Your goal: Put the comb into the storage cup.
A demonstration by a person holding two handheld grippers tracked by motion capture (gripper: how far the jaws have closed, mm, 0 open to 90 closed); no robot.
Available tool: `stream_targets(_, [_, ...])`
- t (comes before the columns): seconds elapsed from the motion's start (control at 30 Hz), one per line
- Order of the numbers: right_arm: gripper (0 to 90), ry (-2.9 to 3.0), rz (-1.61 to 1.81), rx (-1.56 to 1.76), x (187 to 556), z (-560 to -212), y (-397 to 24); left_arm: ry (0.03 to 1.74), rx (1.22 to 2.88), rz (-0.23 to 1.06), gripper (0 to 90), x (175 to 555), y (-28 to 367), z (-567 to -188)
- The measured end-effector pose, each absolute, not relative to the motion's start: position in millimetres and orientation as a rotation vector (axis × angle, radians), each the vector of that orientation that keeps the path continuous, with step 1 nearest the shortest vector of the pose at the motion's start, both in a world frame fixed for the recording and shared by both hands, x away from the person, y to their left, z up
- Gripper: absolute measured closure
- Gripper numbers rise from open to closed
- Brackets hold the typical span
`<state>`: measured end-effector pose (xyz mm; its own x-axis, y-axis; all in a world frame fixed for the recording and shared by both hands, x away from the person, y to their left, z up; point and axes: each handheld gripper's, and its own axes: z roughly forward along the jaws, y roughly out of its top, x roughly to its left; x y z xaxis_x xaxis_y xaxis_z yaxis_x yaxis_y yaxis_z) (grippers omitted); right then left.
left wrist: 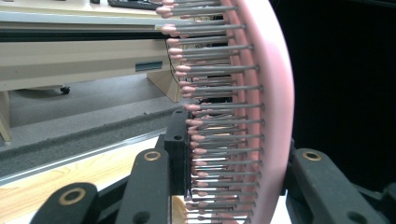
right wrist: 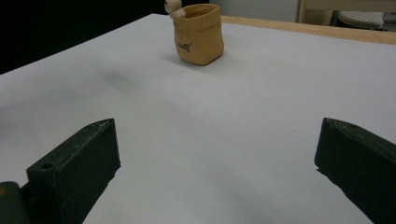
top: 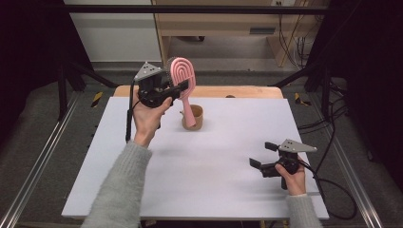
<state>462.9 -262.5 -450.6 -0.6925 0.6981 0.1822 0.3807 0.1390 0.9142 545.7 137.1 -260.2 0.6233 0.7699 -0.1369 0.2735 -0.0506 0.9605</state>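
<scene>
Your left gripper (top: 177,89) is clamped across the pink hairbrush (top: 183,76) head, handle dropped into the tan pouch-shaped cup (top: 195,118) for upright storage; right gripper (top: 259,156) idles wide open, empty.

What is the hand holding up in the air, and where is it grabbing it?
The left gripper clamps the pink hairbrush across its bristled head, low down. The right gripper holds nothing.
</scene>
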Motion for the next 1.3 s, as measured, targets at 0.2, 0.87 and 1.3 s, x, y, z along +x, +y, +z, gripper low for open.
stream_targets(0.2, [0.4,2.131,1.575,1.047,463,-450,-263,0.888,1.619,0.507,62.3,552,133,-257])
stream_targets(0.87, [0.4,2.138,1.569,1.045,463,-451,-262,0.929,1.619,0.534,62.3,580,127,-257])
stream_targets(1.3, [0.4,2.138,1.569,1.043,463,-451,-262,0.945,1.626,0.546,62.3,598,121,-267])
